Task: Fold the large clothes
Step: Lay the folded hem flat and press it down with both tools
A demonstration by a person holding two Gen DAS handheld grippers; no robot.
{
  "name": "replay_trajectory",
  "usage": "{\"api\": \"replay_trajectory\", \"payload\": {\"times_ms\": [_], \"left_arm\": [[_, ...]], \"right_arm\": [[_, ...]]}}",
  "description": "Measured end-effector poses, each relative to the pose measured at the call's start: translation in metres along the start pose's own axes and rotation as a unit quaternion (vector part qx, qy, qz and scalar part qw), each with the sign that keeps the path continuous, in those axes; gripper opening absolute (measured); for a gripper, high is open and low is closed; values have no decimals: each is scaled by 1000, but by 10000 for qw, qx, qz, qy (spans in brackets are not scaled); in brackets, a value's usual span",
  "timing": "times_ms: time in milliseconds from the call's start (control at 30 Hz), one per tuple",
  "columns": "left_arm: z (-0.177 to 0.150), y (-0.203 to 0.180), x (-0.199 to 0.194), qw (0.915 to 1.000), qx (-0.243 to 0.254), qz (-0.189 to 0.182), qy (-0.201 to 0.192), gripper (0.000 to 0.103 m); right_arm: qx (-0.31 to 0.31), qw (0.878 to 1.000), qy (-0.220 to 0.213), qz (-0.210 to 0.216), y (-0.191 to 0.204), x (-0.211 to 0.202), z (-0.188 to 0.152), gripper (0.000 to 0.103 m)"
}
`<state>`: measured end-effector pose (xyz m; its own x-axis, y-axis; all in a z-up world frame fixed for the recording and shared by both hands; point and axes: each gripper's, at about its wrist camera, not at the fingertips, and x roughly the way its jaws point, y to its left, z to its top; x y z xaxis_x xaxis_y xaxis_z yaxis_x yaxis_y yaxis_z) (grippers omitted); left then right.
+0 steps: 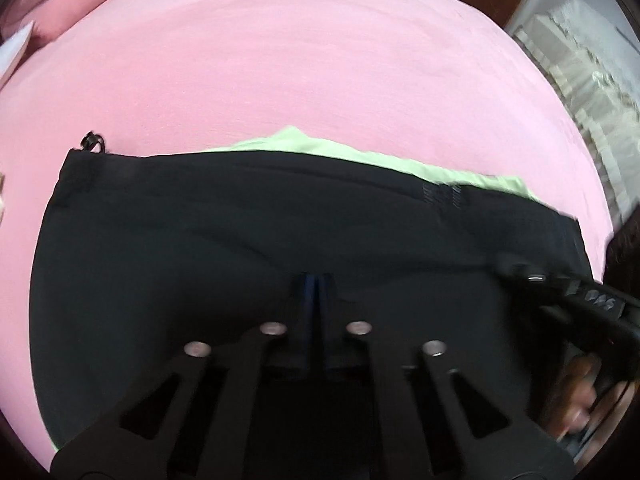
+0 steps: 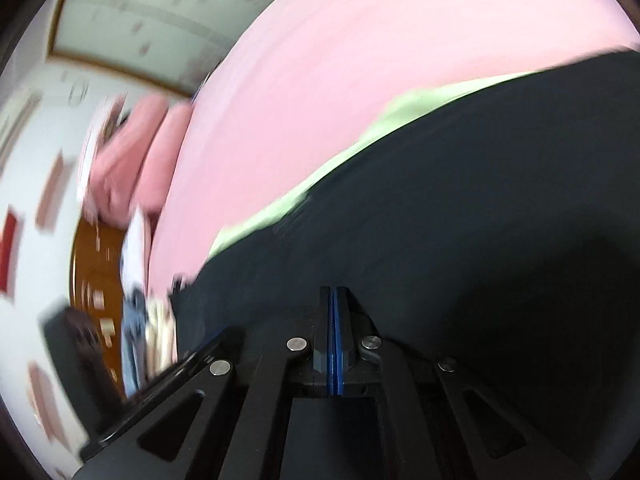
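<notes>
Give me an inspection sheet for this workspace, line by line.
Surface: pink bed sheet, mostly bare.
Job's things: black garment spread flat; light green cloth showing along its far edge.
Clutter: pink pillows at the bed's end.
Grippers: left gripper and right gripper, jaws together over the black garment; a pinch cannot be confirmed.
Cables: nothing seen.
Surroundings: wooden furniture, white wall; right view blurred.

black garment (image 1: 240, 240), lime-green lining (image 1: 320, 148), pink bedsheet (image 1: 280, 60)
</notes>
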<state>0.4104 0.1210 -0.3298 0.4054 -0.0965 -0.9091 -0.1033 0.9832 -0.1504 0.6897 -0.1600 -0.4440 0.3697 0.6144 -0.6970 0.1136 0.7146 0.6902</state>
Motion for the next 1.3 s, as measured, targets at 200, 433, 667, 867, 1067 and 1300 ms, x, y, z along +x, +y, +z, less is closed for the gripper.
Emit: {"api": "replay_trajectory", "payload": {"times_ms": [200,433,667,867,1067,1300], "left_arm": [[19,64,13,9825,-283,1809,-348,1],[16,95,7,9836,-445,1742,-107,1],[-38,27,-42,9976,-595,341,-102,1],[-82,-25,-37,9977,-124,427,521,1],[-113,-9,-31,9927,336,961,648,1],[-135,70,-40,9743,-222,2086,816,6]], "right_arm": [[-273,9892,-707,-1252,-82,-73,36,0],[-572,9421,-1027,-3141,-140,-144,46,0],[-1105,9715,-1276,-1667,-71,-141,10,0],[-798,9967,-135,-2,-27,-66,-40,0],[-1050,9914,714,-311,-48,-24,-50,0],[-1141,9844,79,-1337,-154,-117,-39,0]]}}
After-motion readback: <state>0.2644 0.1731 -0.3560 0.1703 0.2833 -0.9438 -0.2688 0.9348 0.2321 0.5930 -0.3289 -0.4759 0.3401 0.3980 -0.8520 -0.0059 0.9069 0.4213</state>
